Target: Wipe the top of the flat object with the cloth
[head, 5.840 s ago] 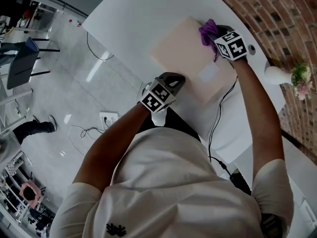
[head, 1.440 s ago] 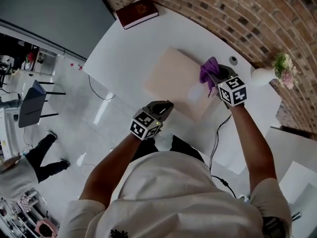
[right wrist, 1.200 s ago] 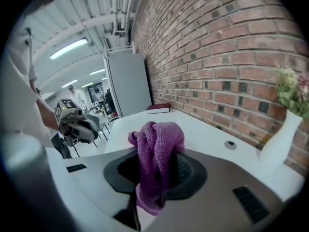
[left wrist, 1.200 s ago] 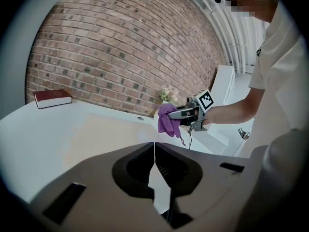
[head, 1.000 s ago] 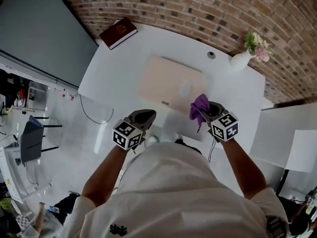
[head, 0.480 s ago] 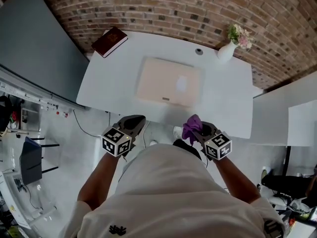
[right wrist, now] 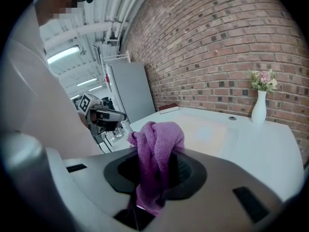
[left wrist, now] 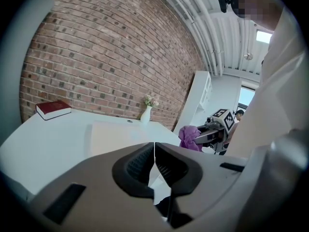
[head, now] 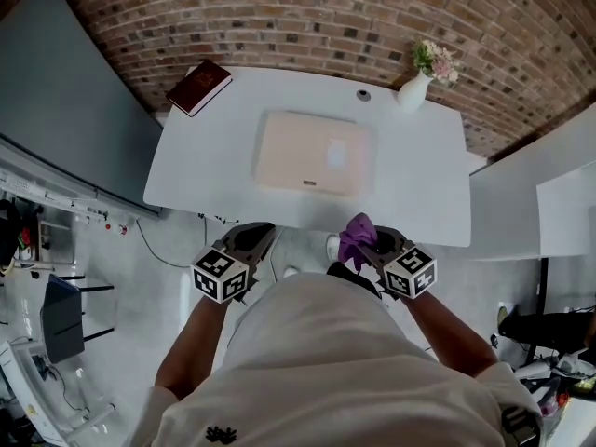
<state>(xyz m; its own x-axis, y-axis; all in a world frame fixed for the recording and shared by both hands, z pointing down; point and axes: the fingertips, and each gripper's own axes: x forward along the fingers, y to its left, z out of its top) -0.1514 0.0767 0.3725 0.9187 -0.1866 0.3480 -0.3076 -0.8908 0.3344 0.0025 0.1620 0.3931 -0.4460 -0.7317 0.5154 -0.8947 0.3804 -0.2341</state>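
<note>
The flat tan object [head: 312,152] lies in the middle of the white surface [head: 200,170]; its top is bare. The purple cloth [head: 355,236] is not on it; the cloth is up in the air, out past the near edge of the surface; the fingers [right wrist: 192,172] of the right gripper [head: 377,242] pinch it; one end sticks up and the other end hangs down. The left gripper [head: 253,238] is out past the near edge too, close to the person's body; its fingers [left wrist: 137,164] are pressed together, tip to tip. A red book [head: 197,86] lies at the far left corner; a white vase [head: 413,89] with flowers stands by the far edge, toward the right.
</note>
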